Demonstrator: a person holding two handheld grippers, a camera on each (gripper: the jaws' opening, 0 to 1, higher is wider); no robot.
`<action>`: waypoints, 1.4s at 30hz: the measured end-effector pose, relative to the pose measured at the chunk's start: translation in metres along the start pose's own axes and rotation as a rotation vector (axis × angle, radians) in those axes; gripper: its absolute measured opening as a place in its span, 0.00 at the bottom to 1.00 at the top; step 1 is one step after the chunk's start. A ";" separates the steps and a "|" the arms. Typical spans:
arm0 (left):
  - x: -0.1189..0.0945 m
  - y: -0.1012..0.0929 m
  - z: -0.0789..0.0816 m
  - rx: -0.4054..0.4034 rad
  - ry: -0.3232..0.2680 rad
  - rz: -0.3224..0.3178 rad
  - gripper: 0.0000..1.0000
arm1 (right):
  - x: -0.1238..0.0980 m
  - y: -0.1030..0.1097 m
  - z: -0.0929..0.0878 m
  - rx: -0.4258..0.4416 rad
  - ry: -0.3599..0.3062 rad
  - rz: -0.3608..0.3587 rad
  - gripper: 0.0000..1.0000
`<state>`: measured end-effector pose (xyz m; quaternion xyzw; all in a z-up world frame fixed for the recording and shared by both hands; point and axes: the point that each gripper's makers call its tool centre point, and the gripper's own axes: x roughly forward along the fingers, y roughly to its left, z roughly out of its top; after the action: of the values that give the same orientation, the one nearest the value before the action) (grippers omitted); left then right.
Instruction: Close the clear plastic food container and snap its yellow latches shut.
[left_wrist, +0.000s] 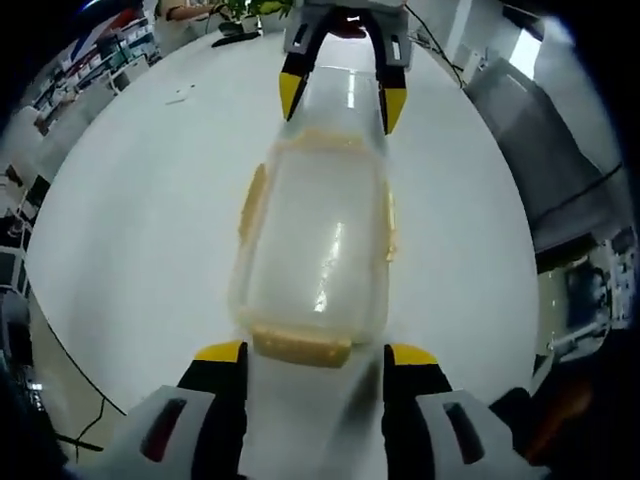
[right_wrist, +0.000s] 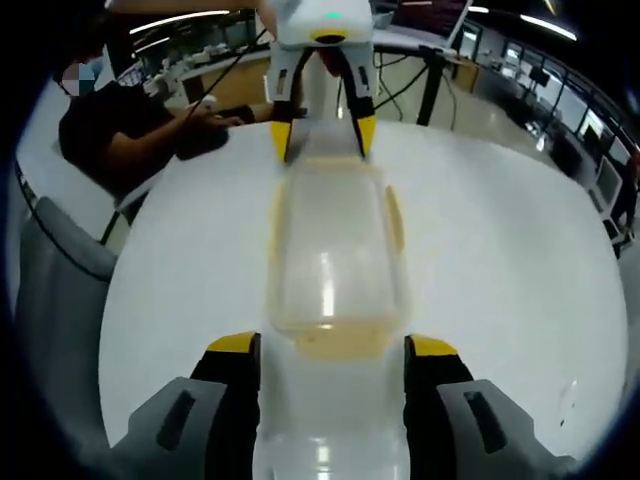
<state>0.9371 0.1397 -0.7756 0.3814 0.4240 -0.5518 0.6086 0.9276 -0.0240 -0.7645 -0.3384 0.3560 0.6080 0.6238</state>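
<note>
A clear plastic food container (left_wrist: 315, 240) lies lengthwise on the white round table (left_wrist: 140, 220), its lid resting on top. Yellow latches show on its long sides (left_wrist: 250, 200) and at the near end (left_wrist: 300, 346). My left gripper (left_wrist: 315, 352) stands open, its yellow-tipped jaws either side of that near end. The right gripper (left_wrist: 340, 98) faces it at the far end, open, tips flanking the container. In the right gripper view the container (right_wrist: 335, 250) runs away from my right gripper (right_wrist: 333, 345), whose jaws straddle its near yellow latch (right_wrist: 340, 343); the left gripper (right_wrist: 320, 130) stands beyond.
A person in black (right_wrist: 120, 130) sits at the table's far left edge, with a grey chair (right_wrist: 60, 270) nearer. Another grey chair (left_wrist: 560, 150) stands beside the table. A small flat item (left_wrist: 180, 95) lies on the table.
</note>
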 end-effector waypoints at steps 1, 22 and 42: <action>0.001 0.001 -0.001 0.004 0.002 -0.001 0.48 | 0.001 0.000 -0.001 -0.001 0.004 0.002 0.55; 0.009 0.006 -0.004 0.046 -0.014 0.015 0.41 | 0.019 -0.005 -0.010 -0.057 0.075 0.034 0.49; 0.009 0.008 -0.002 0.062 -0.042 0.007 0.36 | 0.021 -0.008 -0.007 -0.069 0.068 0.017 0.44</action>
<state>0.9450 0.1393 -0.7845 0.3897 0.3926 -0.5705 0.6071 0.9359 -0.0192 -0.7866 -0.3774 0.3586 0.6132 0.5941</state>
